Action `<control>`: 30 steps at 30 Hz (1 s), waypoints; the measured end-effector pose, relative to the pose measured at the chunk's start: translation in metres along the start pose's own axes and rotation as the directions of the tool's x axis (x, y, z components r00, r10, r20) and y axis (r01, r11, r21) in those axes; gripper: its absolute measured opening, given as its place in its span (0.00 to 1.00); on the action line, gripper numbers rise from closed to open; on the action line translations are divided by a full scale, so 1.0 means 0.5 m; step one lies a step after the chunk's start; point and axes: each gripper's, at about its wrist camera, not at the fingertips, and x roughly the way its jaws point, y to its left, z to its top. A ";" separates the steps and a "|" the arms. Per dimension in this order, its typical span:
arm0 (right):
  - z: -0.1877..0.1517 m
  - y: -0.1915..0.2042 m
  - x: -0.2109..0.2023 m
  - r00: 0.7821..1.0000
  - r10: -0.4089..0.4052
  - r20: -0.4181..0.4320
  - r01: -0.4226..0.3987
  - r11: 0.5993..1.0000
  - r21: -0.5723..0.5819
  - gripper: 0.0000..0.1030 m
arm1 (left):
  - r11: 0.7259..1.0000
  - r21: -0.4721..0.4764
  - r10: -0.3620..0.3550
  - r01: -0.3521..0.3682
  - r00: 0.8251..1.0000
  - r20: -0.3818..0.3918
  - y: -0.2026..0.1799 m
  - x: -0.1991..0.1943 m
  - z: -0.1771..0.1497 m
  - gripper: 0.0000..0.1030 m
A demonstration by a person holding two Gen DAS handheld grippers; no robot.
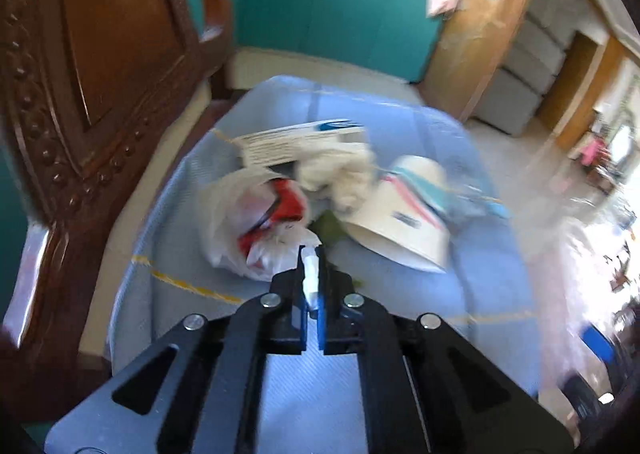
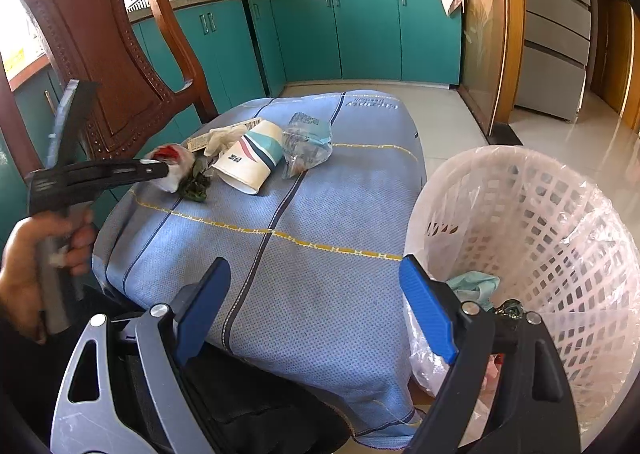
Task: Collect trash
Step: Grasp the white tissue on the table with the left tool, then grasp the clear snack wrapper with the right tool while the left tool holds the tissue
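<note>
On the blue cloth-covered table (image 2: 320,254) lies a heap of trash. It holds a crumpled white plastic bag with red inside (image 1: 256,230) (image 2: 176,162), a tipped paper cup (image 1: 400,218) (image 2: 252,158), a white crumpled glove (image 1: 340,174) (image 2: 224,136), a clear wrapper (image 2: 306,142), green leaves (image 2: 194,188) and a printed card (image 1: 296,142). My left gripper (image 1: 311,256) (image 2: 164,170) is shut on a white fold of the plastic bag. My right gripper (image 2: 314,266) stands open over the table's near edge with nothing between its fingers.
A white lattice bin (image 2: 560,234) lined with clear plastic stands at the right of the table, with some trash inside. A carved wooden chair back (image 1: 100,74) (image 2: 100,66) rises at the left. Teal cabinets (image 2: 360,34) line the far wall.
</note>
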 end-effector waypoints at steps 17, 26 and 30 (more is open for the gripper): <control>0.008 0.014 0.014 1.000 0.004 -0.016 -0.004 1.000 -0.019 0.82 | 0.984 0.160 -0.057 0.076 0.991 -0.120 -0.011 -0.036 -0.074 0.81; 0.017 0.026 0.028 1.000 0.012 -0.019 -0.012 1.000 -0.025 0.82 | 0.974 0.213 -0.043 0.076 0.987 -0.158 -0.026 0.006 -0.061 0.87; 0.037 0.025 0.028 1.000 -0.008 -0.002 0.008 0.999 -0.046 0.82 | 0.963 0.226 -0.107 0.149 0.976 -0.190 -0.046 0.019 -0.081 0.80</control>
